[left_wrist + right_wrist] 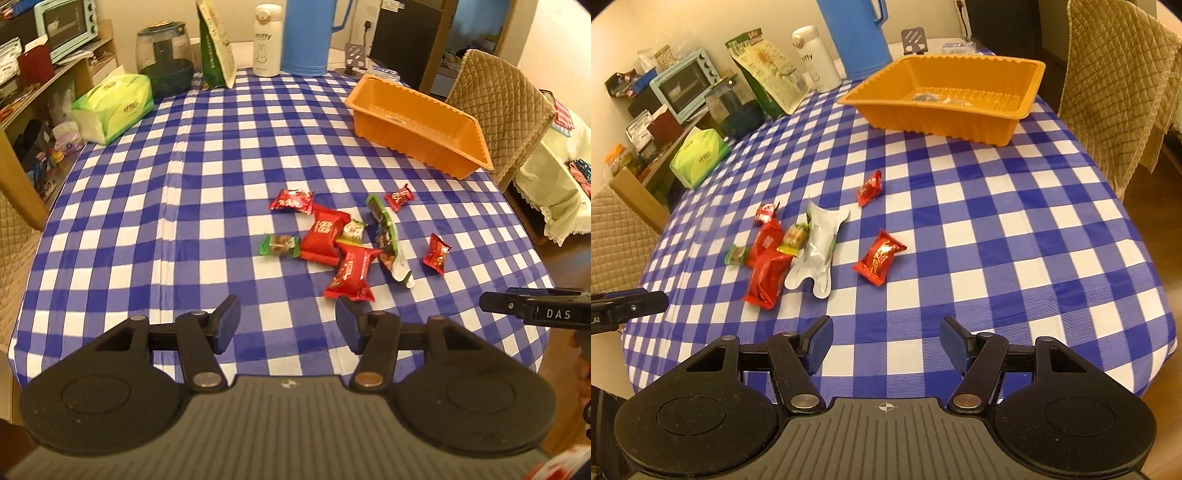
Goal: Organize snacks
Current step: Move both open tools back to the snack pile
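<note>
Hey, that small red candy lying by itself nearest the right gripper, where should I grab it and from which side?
Probably across the puffed middle of the small red candy, from above with the open right gripper. It lies flat on the checked tablecloth, apart from the pile, and its crimped ends look too thin to hold.

Warm indoor light, soft shadows, fisheye-bent edges, slight blur.

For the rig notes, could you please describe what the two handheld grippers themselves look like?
Both match: the left gripper and right gripper have black linkage arms with silver pivot pins, round black side housings, a ribbed grey centre plate with a small mark, and textured dark blue finger pads. Seen side-on, the right one shows white "DAS" lettering.
</note>
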Demonstrator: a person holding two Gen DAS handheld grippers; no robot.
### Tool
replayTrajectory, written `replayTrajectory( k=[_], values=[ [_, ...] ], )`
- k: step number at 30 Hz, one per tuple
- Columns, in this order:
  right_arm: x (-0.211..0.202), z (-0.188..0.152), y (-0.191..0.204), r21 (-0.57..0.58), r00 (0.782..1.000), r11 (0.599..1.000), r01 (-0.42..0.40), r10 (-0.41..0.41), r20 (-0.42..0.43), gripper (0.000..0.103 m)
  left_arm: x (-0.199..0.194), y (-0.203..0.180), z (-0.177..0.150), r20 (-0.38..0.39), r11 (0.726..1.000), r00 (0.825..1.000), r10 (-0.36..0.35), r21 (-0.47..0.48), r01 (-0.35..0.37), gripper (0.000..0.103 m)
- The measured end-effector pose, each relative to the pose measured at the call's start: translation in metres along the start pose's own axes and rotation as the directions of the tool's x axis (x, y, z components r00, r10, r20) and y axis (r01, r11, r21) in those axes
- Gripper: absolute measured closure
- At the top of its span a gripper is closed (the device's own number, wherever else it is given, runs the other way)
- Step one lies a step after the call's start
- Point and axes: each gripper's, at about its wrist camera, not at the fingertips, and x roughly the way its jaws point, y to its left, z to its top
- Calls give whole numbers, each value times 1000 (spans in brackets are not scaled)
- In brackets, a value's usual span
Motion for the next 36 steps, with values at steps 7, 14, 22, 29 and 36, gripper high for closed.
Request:
replayTrajectory(
  k=[7,14,22,29,36],
  values=[
    [19,6,4,-21,1000,1000,-5,4,-9,42,1,7,-5,-2,999,1000,25,-19,-25,49],
    [39,21,2,-20,1000,1000,-7,7,-3,54,5,12,-5,1,998,999,50,-41,-50,49],
    [62,35,1,-6,1000,1000,3,-3,-4,60,12,19,-2,-3,995,997,78,-68,-78,49],
    [77,46,4,-11,1000,1000,22,-22,-6,63,18,20,0,-8,993,996,85,-78,-85,49],
    [85,50,12,-76,998,995,63,-63,6,74,20,19,1,-9,994,997,80,-76,-81,49]
  ],
)
